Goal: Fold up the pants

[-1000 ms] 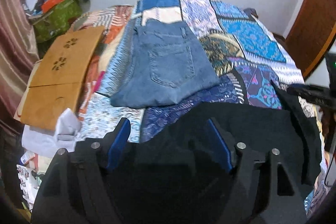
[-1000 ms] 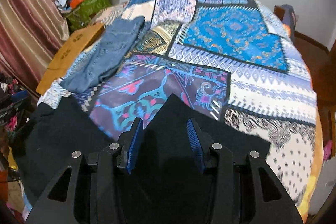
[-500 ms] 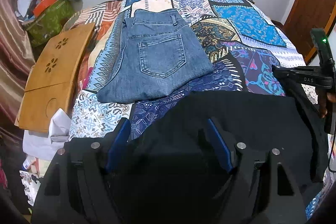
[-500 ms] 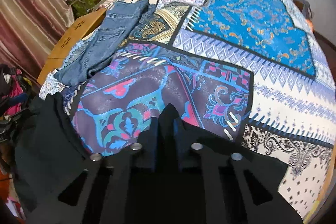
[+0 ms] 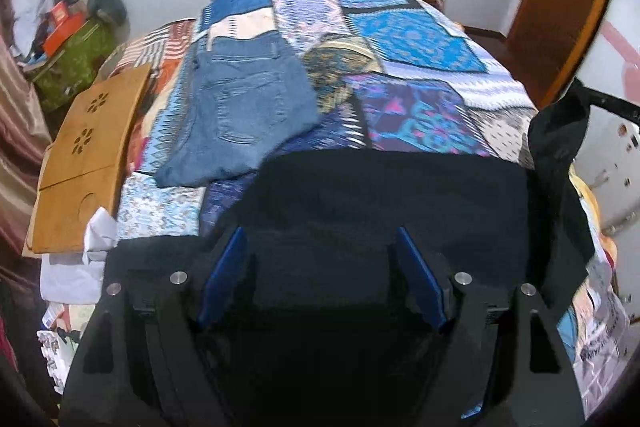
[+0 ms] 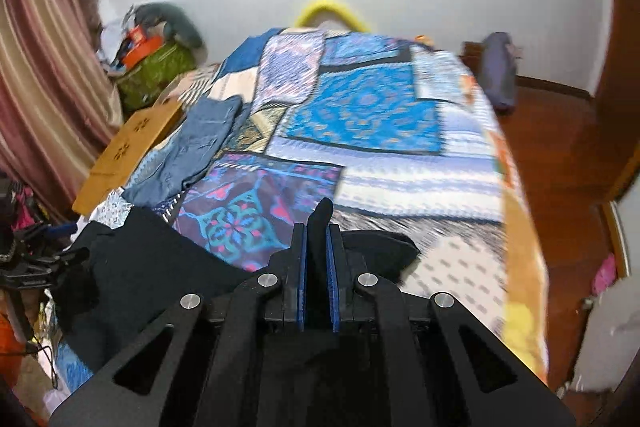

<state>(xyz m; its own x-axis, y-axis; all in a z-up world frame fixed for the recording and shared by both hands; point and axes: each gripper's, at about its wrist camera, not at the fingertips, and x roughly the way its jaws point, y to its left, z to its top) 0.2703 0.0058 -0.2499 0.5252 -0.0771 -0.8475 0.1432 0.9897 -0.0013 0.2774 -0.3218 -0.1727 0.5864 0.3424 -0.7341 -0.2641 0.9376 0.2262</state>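
The bed (image 6: 472,163), under a patchwork quilt (image 5: 416,39) of blue, purple and white panels, fills the middle of both views and runs away toward the white wall at the top of the frame.

The black pants (image 5: 384,195) lie across the near end of the bed, in the lower half of the left wrist view. Their long axis runs side to side in that frame, from the lower left, over the middle, to the right edge, where one end rises off the quilt in a dark fold. In the right wrist view the same cloth spreads from the lower left up to the frame's centre, ending in a pinched peak.

Folded blue jeans (image 5: 240,107) rest on the quilt above the pants, left of centre, waistband toward the far wall. A brown board (image 5: 88,155) with flower-shaped cutouts lies at the left edge of the bed, just beside the jeans.

The left tool (image 5: 320,275), at the bottom of its frame, has its jaws standing wide and opening; black cloth lies beneath and between them, and the blue pads (image 5: 420,283) do not press on it.

The right tool (image 6: 318,263) is clenched on the pants, a tongue of black cloth standing up from between its pads.
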